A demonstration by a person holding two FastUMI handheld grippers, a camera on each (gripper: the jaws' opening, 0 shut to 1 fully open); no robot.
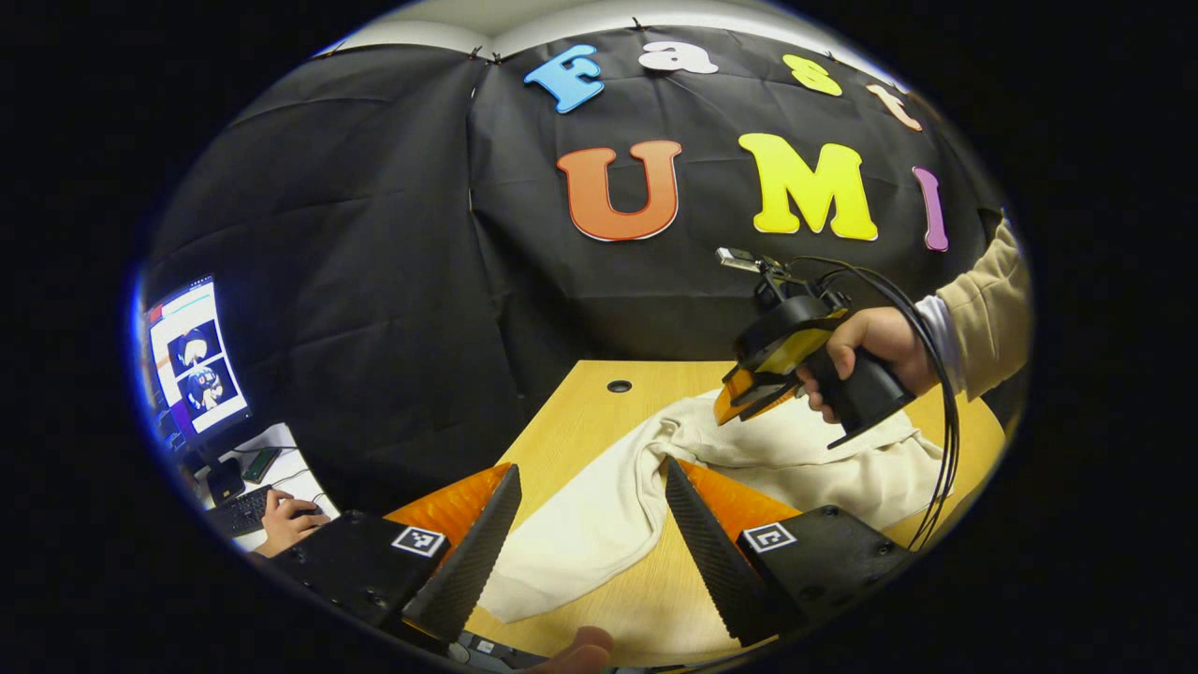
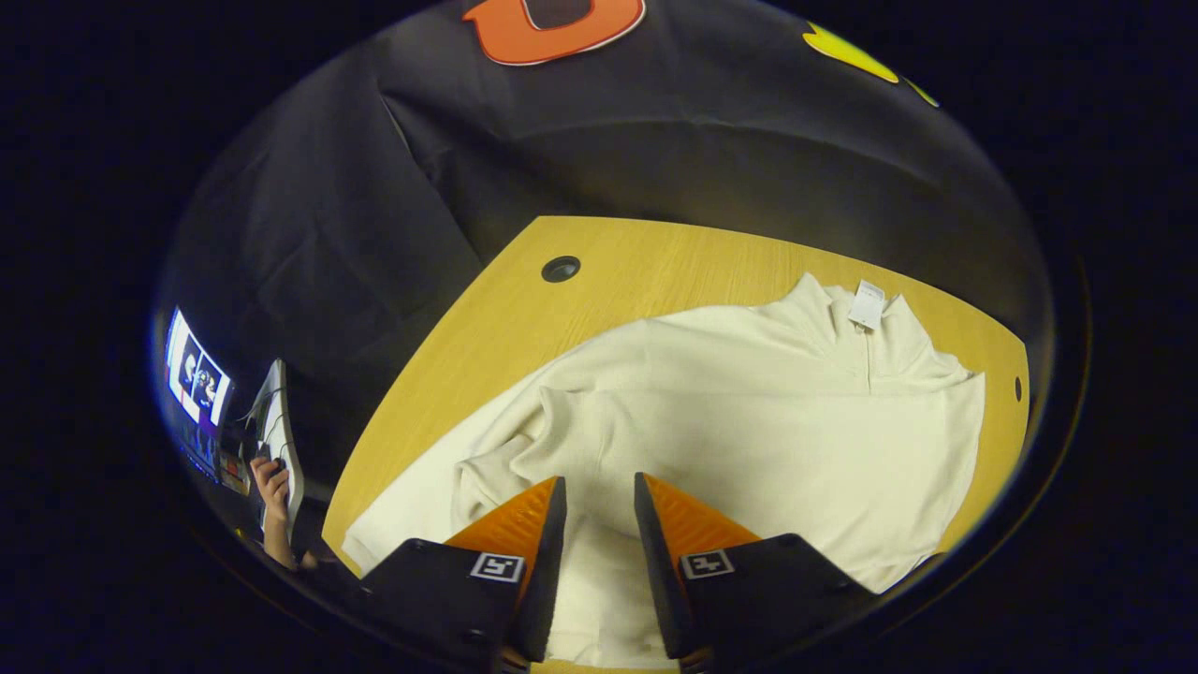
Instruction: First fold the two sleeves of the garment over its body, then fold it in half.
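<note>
A cream zip-neck garment (image 2: pixel 749 421) lies spread on the wooden table (image 2: pixel 636 271), its collar and white tag (image 2: pixel 868 304) toward the far right. One sleeve (image 1: pixel 571 534) trails along the table's near left edge, bunched where it meets the body. My left gripper (image 1: pixel 590 468) stands open wide just above that sleeve, which passes between its fingers untouched. A hand holds my right gripper (image 1: pixel 749 393) over the garment's body. In the right gripper view, the right gripper (image 2: pixel 600 485) has its fingers a narrow gap apart above the cloth, nothing pinched between them.
The table has a round cable hole (image 2: pixel 560 269) near its far left corner. Black cloth walls close the booth behind the table. At the left stand a lit monitor (image 1: pixel 195 360) and a keyboard (image 1: pixel 241 510), with a person's hand (image 1: pixel 285 520) at the keyboard.
</note>
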